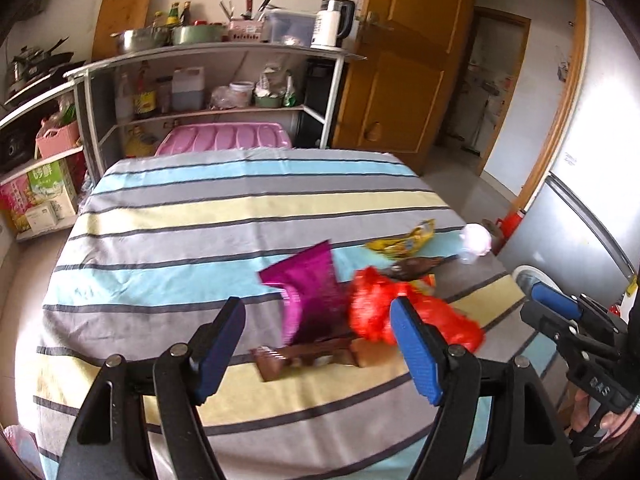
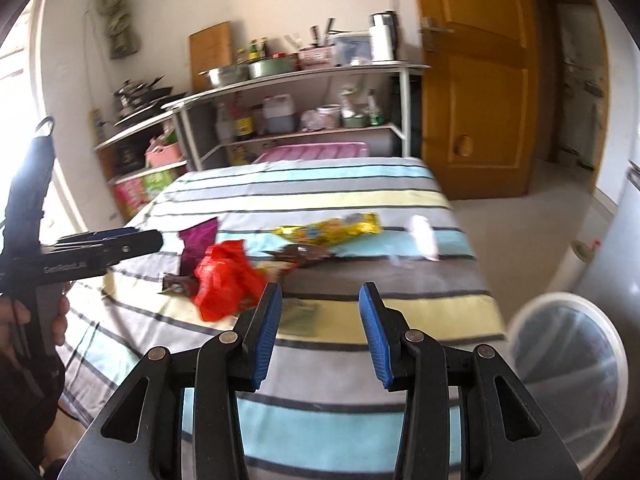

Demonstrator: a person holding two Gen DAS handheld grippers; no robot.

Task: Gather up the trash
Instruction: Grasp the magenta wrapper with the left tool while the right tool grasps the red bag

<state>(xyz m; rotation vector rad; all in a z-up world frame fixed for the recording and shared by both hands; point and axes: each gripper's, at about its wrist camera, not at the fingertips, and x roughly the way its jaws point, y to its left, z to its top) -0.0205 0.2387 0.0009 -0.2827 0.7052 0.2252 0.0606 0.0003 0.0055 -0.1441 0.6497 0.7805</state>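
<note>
The bench (image 1: pixel 168 240) carries a striped cloth in grey, light blue and pale yellow with thin dark lines. Behind it stands a grey shelf (image 1: pixel 216 56) with pots, bottles and one white kettle (image 1: pixel 332 24), and one pink lid (image 1: pixel 224 140) lies under it. To the right there is one brown wooden door (image 1: pixel 404 72).

The trash lies in a loose group on the cloth. I count one purple wrapper (image 1: pixel 312 288), one red bag (image 1: pixel 384 312), one yellow wrapper (image 1: pixel 400 242), one white paper ball (image 1: pixel 476 240) and at least two brown wrappers (image 1: pixel 304 358), though blur makes this count not sure.

The left gripper (image 1: pixel 320 348) has its fingers wide apart and nothing is clamped; the purple wrapper and one brown wrapper show between them, the red bag just behind the right finger. The right gripper (image 2: pixel 320 336) has its fingers apart and empty; the red bag is just beyond the left finger, the yellow wrapper further ahead. One white bin (image 2: pixel 568 368) stands on the floor right of these fingers.
</note>
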